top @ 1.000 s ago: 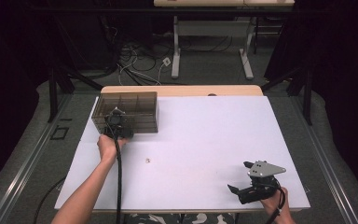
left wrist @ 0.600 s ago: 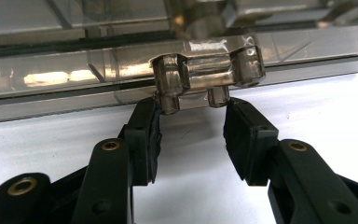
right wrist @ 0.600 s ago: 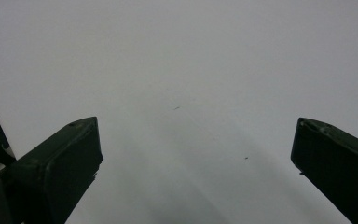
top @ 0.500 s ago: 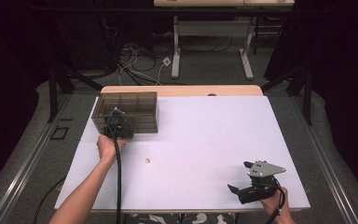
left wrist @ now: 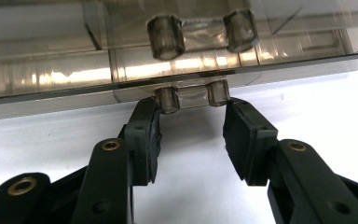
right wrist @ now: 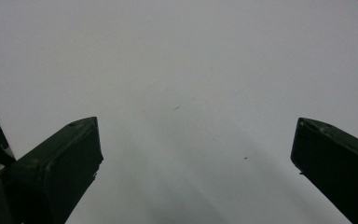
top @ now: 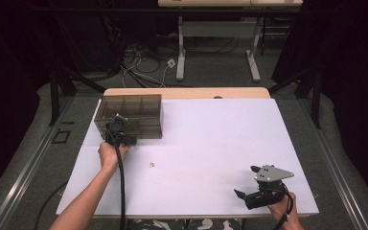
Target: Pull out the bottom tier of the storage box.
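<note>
A smoky clear plastic compartment box (top: pixel 134 112) stands at the far left of the white table (top: pixel 211 143). My left gripper (top: pixel 117 125) is at its near wall. In the left gripper view the lid edge (left wrist: pixel 177 77) runs across, and a small clear handle (left wrist: pixel 191 95) with two round knobs sticks out below it. My left gripper (left wrist: pixel 192 109) has its two black pads against the handle's ends, shut on it. My right gripper (top: pixel 242 194) rests near the front right edge, held by a hand. In the right gripper view it (right wrist: pixel 196 140) stands wide open over bare white table.
A tiny pale object (top: pixel 151 164) lies on the table between the two hands. The left gripper's black cable (top: pixel 121 191) trails back along the forearm. A wooden strip (top: pixel 187 92) borders the far table edge, with desk legs and cables on the floor beyond.
</note>
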Available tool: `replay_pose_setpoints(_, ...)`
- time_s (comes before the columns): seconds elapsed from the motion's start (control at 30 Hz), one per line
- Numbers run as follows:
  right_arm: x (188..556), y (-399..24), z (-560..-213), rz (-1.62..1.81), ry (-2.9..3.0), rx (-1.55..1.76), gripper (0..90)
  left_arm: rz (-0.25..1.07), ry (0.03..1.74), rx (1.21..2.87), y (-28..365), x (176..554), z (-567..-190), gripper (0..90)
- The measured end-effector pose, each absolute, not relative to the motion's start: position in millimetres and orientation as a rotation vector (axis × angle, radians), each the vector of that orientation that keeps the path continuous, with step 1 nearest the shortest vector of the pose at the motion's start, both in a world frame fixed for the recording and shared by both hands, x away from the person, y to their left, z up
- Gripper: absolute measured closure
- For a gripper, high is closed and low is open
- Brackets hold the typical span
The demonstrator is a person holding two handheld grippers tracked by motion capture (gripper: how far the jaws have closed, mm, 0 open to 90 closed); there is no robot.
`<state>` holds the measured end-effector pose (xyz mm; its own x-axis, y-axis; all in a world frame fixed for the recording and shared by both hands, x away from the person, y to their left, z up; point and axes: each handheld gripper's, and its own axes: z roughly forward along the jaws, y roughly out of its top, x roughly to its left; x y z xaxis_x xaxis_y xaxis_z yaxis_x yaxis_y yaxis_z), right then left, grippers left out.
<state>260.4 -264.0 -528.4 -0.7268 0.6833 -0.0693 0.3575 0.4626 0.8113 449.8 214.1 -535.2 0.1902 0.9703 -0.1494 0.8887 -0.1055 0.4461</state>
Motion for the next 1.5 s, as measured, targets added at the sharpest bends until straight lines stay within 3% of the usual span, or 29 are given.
replay_pose_setpoints(0.27, 260.1, -263.8, -528.3, 1.156, 2.331, 0.875, 0.9, 0.247, 1.708, 2.047, 215.9, 445.9, -535.9, 55.3)
replay_pose_setpoints(0.37, 260.3, -264.0, -528.5, 1.158, 2.332, 0.875, 0.9, 0.262, 1.681, 2.076, 216.3, 442.9, -536.2, 44.0)
replay_pose_setpoints(0.63, 260.2, -263.9, -528.2, 1.157, 2.330, 0.872, 0.9, 0.318, 1.574, 2.132, 220.9, 434.4, -536.5, 26.7)
replay_pose_setpoints(1.5, 260.4, -264.5, -528.4, 1.154, 2.329, 0.874, 1.0, 0.409, 1.345, 2.258, 237.9, 420.1, -544.9, 0.2)
